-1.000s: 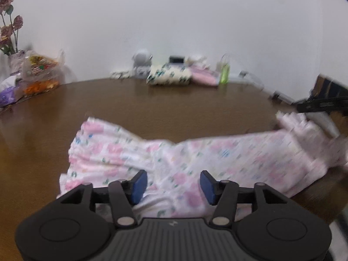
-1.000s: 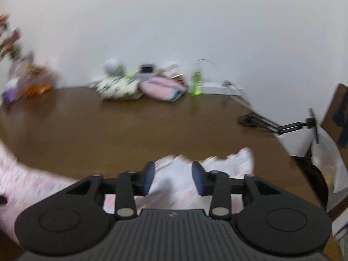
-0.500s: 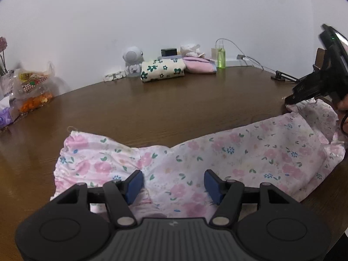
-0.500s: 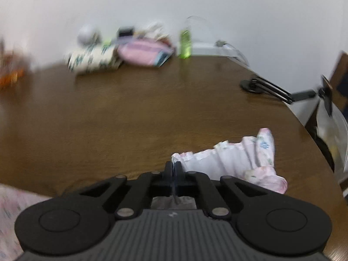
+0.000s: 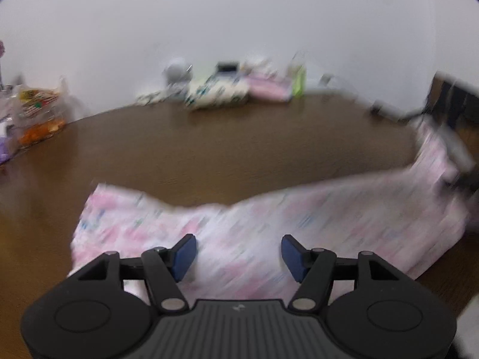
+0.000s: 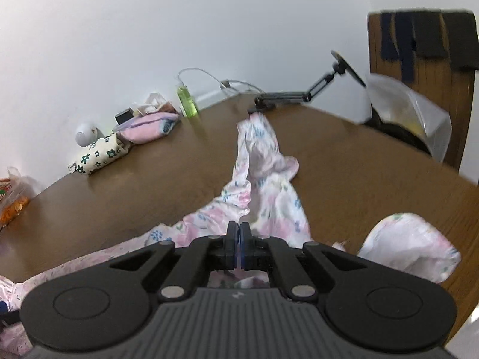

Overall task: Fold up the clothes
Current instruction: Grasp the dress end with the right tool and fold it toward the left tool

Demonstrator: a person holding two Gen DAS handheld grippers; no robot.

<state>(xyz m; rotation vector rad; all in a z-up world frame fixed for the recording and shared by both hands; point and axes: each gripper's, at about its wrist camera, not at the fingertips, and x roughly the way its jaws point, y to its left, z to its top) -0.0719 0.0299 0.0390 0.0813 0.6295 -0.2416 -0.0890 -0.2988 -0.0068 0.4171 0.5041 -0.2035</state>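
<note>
Over the table, right jaws now lift the clamped floral garment; left jaws remain apart.

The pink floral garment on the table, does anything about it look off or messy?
The floral garment lies bunched and twisted rather than flat, one ruffled end pulled up in the right gripper. Nothing looks spilled or damaged.

Clutter along the wall edge of a brown wooden table

From the right wrist view, a green bottle stands at 11 o'clock, a pink folded bundle and a floral folded bundle lying toward 10; a black jointed stand reaches toward 1 o'clock, and a snack bag sits at 9.
</note>
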